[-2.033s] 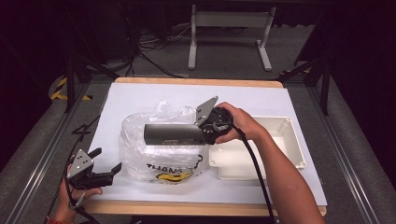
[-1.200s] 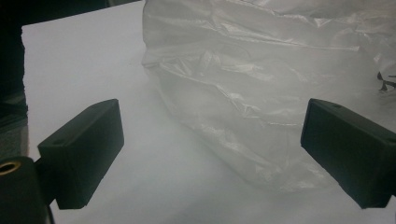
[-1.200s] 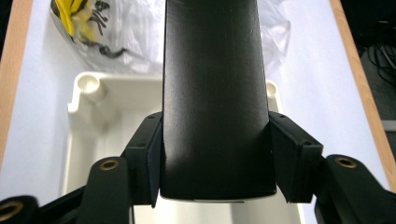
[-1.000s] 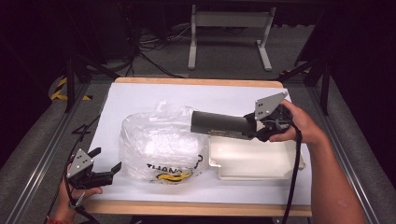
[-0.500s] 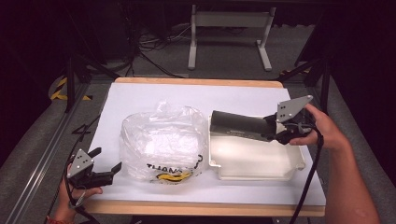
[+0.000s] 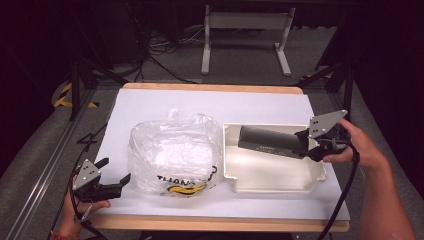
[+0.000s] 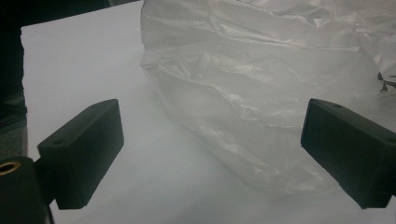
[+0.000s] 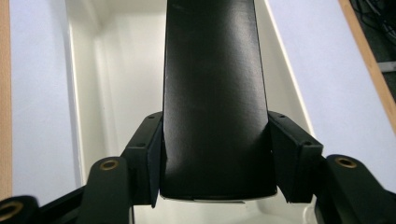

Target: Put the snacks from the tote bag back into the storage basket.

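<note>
Since the earlier pictures the dark tube (image 6: 270,140) has travelled from above the plastic bag (image 6: 172,155) over to the right, and it now hangs lengthwise over the white tray (image 6: 272,182), its far end pointing left toward the bag. The left gripper (image 6: 112,181) has not shifted; it sits at the near left corner of the table (image 6: 220,102), jaws spread wide with nothing between them, the bag's crumpled side just ahead in the left gripper view (image 7: 261,93).

The right gripper (image 6: 306,144) is clamped on the tube's right end; in the right gripper view both jaws press flat against the tube (image 8: 215,102), with the tray's white floor (image 8: 116,74) below it.

The tray lies just beside the bag, their edges almost meeting, and its right rim sits near the table's right edge. The widest bare stretch of white tabletop lies beyond both, toward the far edge.

Black letters on the bag's near face read "THAN", the rest lost in folds above a yellow mark. Small pale print on the tube is too fine to read
</note>
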Demonstrator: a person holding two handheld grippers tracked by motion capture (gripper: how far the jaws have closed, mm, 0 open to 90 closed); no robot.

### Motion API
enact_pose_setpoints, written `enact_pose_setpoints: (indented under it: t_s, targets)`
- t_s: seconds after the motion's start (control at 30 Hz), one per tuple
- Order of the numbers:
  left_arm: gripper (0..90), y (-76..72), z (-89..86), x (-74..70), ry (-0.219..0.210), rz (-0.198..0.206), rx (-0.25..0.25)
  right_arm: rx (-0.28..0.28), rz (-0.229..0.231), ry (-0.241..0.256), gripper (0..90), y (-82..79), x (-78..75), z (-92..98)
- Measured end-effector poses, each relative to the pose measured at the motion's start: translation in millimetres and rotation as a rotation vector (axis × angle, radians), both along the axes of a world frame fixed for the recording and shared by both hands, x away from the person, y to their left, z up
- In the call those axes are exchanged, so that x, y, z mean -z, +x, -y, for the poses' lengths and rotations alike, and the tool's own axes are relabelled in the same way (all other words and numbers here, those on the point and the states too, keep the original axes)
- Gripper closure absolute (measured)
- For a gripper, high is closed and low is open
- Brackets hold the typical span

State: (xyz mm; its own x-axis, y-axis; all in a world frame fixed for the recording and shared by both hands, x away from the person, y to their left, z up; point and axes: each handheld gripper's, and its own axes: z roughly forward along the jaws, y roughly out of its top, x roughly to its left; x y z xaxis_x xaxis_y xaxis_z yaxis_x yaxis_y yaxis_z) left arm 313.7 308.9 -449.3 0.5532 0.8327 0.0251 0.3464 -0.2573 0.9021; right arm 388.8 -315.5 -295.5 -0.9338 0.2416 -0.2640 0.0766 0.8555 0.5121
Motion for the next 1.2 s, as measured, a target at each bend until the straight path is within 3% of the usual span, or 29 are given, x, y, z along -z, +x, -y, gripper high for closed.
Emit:
enact_pose_setpoints:
  t_s: [0.5, 0.77, 1.2]
  targets:
    - [6.8, 0.2, -0.3, 0.1, -0.002, -0.001, 0.000, -0.050, -0.082, -0.089, 43.1, 10.9, 24.3, -14.6]
    - [6.8, 0.1, -0.1, 0.2, 0.002, 0.000, -0.003, -0.062, -0.123, -0.104, 43.1, 18.6, 36.7, -16.9]
    - [6.8, 0.0, -0.7, -0.2, 0.002, 0.004, -0.010, -0.059, -0.140, -0.140, 43.0, 25.6, 48.0, -15.3]
